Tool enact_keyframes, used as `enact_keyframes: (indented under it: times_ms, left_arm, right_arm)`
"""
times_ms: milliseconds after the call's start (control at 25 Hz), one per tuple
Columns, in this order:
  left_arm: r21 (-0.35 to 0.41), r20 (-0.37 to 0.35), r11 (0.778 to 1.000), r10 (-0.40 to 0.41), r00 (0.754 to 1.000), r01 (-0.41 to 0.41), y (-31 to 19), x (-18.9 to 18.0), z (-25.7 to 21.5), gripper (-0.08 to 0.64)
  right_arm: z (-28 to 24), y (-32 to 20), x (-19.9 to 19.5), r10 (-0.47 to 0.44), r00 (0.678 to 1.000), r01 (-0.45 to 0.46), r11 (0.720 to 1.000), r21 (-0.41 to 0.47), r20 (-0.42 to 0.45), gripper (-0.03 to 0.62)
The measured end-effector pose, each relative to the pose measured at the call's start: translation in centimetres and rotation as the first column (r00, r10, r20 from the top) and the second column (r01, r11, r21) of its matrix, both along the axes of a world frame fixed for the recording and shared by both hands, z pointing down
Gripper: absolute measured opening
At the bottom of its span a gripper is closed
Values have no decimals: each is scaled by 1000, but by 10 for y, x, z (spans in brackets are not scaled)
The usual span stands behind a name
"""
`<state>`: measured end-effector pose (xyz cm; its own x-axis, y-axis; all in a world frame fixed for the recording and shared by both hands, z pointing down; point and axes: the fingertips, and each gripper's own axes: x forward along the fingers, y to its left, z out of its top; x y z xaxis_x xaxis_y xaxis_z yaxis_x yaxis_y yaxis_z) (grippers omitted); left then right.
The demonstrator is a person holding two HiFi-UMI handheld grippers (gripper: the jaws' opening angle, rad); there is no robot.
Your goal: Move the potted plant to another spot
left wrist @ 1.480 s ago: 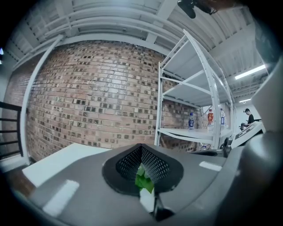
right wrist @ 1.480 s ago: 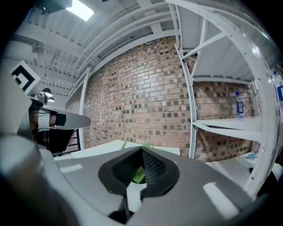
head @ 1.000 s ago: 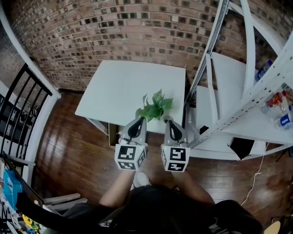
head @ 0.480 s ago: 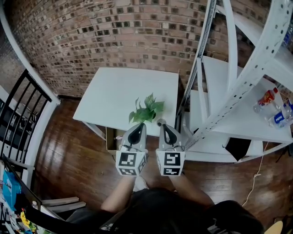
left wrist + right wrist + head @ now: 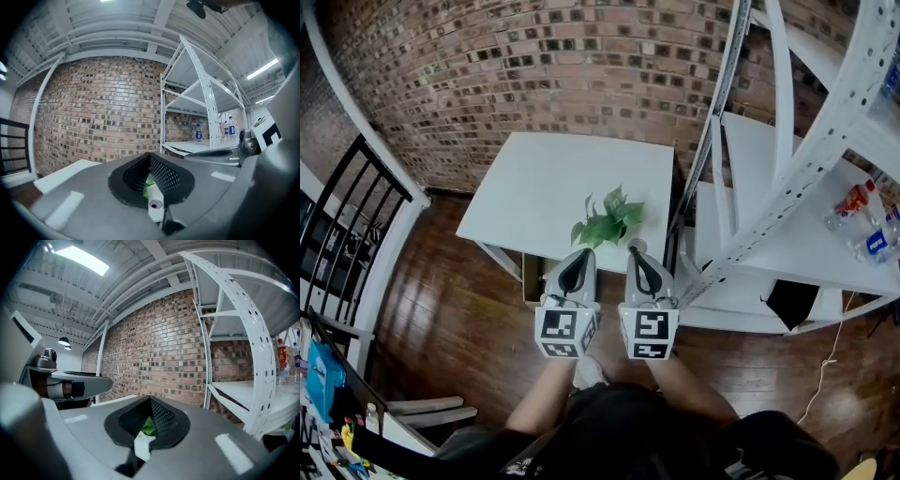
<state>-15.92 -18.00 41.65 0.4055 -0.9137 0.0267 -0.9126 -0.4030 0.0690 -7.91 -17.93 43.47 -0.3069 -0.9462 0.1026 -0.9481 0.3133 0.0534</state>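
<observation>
The potted plant [image 5: 607,221] shows as a tuft of green leaves over the front right part of the white table [image 5: 534,183]; its pot is hidden under the gripper tips. My left gripper [image 5: 586,251] and right gripper [image 5: 634,247] reach in side by side at the plant's base. In the left gripper view, the left gripper [image 5: 150,187] has its jaws together on a white edge, with a green leaf [image 5: 147,180] behind. The right gripper [image 5: 147,430] is likewise shut on a white edge, green leaf [image 5: 149,425] beyond it.
A white metal shelf rack [image 5: 787,178] stands close on the right, with bottles [image 5: 855,208] on it. A brick wall [image 5: 534,66] runs behind the table. A black railing [image 5: 342,234] is at the left. A cardboard box [image 5: 531,274] sits under the table, on the wood floor [image 5: 441,319].
Both grippers and the plant have shifted together a little, staying near the table's front right edge. The jaws stay shut throughout. The camera has also swung slightly.
</observation>
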Motion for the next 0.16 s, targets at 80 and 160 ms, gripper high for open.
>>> enact_keyframes:
  times_ms: [80,160]
  left_arm:
    - [0,1,1000,2,1000,-2,0,-2,1,12]
    - [-1,1,1000,3,1000,-3,-1,-5,1,12]
  right_arm:
    - [2,0,-3,1,1000,-1,1000,0,-5,2]
    - [4,-1,-6,1,1000,-1,1000,-2,-8,2]
